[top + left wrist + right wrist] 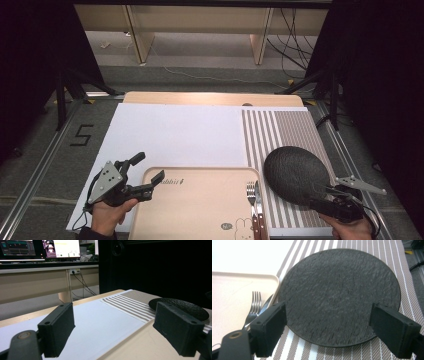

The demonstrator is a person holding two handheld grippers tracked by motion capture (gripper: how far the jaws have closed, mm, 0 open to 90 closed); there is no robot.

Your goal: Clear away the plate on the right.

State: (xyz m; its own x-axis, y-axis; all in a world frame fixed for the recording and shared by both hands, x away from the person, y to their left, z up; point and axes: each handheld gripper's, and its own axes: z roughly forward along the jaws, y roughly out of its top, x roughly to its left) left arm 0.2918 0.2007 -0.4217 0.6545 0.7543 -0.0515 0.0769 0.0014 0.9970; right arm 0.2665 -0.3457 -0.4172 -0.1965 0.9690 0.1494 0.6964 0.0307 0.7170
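We see the plate (pixel 296 174) lying on the striped mat (pixel 280 131), just right of the tray (pixel 200 200), clear for a place setting. The right tool (pixel 334 332) hangs open over its near rim; the left tool (pixel 148 169) waits open at the tray's left corner.

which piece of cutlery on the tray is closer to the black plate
The knife: it lies right of the fork, at the tray's edge beside the black plate.
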